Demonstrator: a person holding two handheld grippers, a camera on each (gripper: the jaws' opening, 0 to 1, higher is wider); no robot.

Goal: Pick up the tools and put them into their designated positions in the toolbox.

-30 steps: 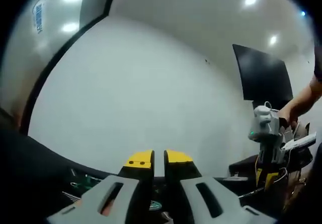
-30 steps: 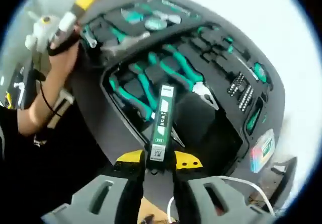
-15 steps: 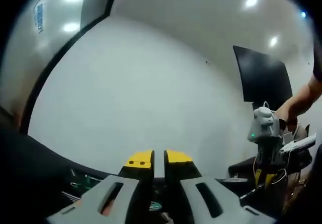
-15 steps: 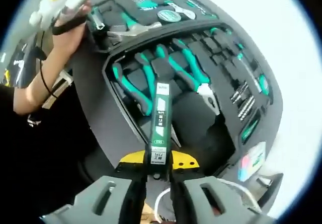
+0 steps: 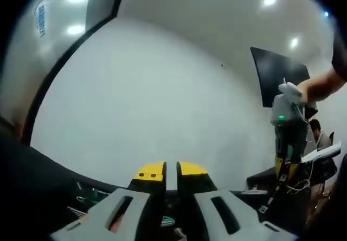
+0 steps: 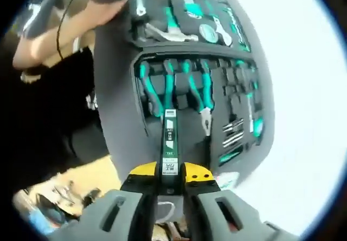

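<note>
In the left gripper view, your left claw [image 5: 171, 171] rises from the bottom edge with its two yellow-tipped jaws drawn together, a thin dark slit between them and nothing held. Beyond the tips lies a broad white wall [image 5: 152, 100] and a ceiling with bright lamps. Low at the left, part of the open toolbox [image 5: 87, 195] shows as a dark edge with bits of green tooling. At the right of this view your right claw [image 5: 283, 171] hangs with its tips pointing down, a bare forearm [image 5: 325, 84] reaching to it from the edge, and a dark screen [image 5: 282, 76] on the wall behind it. From here you cannot tell how its jaws stand.

In the right gripper view, your right claw [image 6: 169, 171] is clamped on a slim green and grey tool [image 6: 169, 143], which stands straight up out of the jaws. Its far end lies over the toolbox [image 6: 119, 89], in front of the row of green-handled pliers [image 6: 179, 84] seated side by side in their foam slots. Whether the tool touches the foam you cannot tell. To the right of the pliers, small bits [image 6: 234, 132] sit in their own slots. In the lid section above, a wrench [image 6: 165, 32] and other green tools lie in their recesses. A forearm [image 6: 59, 35] crosses the upper left, beside the lid. The toolbox rests on a white surface [image 6: 303, 116].
</note>
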